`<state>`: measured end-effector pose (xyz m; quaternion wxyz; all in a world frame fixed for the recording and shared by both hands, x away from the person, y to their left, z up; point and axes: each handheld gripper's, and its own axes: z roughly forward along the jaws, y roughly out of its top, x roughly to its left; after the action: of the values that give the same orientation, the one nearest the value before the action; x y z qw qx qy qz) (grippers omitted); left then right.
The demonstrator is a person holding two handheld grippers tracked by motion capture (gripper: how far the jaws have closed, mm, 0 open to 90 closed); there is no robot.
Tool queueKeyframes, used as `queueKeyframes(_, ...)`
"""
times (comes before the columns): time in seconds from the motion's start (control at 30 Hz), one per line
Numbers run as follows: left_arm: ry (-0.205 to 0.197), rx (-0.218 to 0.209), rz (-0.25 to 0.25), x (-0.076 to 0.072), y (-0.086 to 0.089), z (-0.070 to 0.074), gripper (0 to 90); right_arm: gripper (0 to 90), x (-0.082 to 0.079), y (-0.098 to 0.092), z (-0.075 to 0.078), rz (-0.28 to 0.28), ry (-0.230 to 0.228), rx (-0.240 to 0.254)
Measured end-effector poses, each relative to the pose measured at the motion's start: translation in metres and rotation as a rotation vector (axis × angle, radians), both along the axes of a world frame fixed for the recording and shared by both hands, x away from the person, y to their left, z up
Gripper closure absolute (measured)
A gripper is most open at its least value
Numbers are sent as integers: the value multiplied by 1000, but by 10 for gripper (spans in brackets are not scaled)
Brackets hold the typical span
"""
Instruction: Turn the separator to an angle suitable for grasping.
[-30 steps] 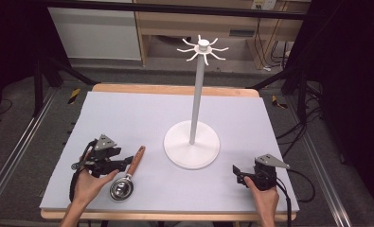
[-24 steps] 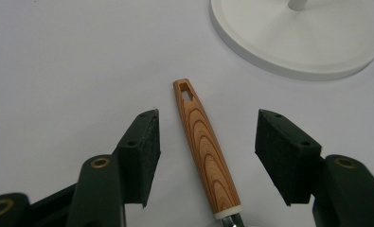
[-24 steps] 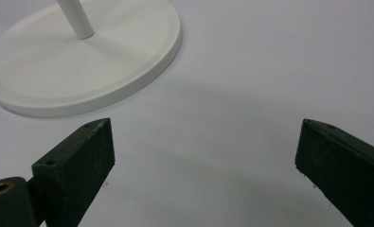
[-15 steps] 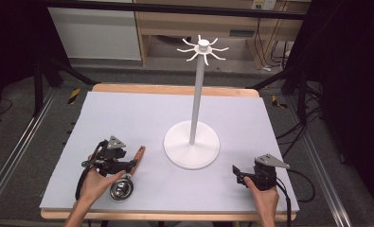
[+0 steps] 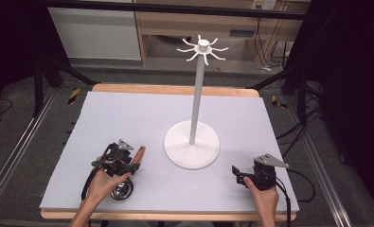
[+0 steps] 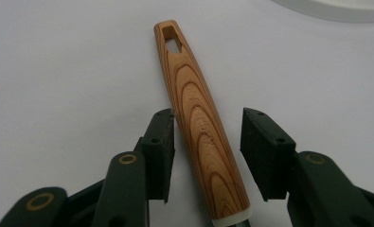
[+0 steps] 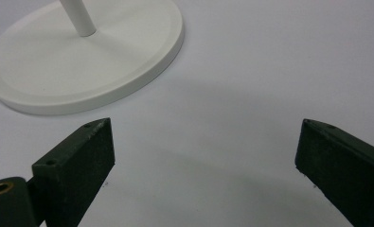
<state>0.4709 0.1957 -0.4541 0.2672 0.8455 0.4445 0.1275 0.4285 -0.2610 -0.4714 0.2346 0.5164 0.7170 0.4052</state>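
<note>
Left gripper jaws apart, straddling the ladle's wooden handle, not clamped; ladle lies flat near the table's front-left edge. Right gripper jaws wide apart over bare table. White stand just beyond, mid-table.

Overhead lighting falls evenly on the table; surroundings beyond it are dark to near black. Shadows are soft and faint, notably beneath the white stand base. No glare recorded. High view is slightly soft. In the left gripper view, the wooden handle is sharp at mid-length, blurring toward its far tip.
</note>
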Motion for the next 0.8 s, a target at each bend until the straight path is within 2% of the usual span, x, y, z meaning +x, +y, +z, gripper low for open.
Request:
queueKeyframes(0.13, 11, -2, 11, 2, 0, -3, 603, 61, 1, 0, -1, 5, 2, -8)
queueKeyframes(0.47, 36, 0, 11, 4, -1, -5, 589, 61, 1, 2, -1, 10, 6, -6)
queueKeyframes(0.6, 35, 13, 21, 5, -3, -5, 594, 61, 1, 2, 0, 7, 9, -1)
queueKeyframes(0.8, 28, 42, 27, 5, -3, -4, 683, 61, 1, 1, 0, 7, 8, -3)
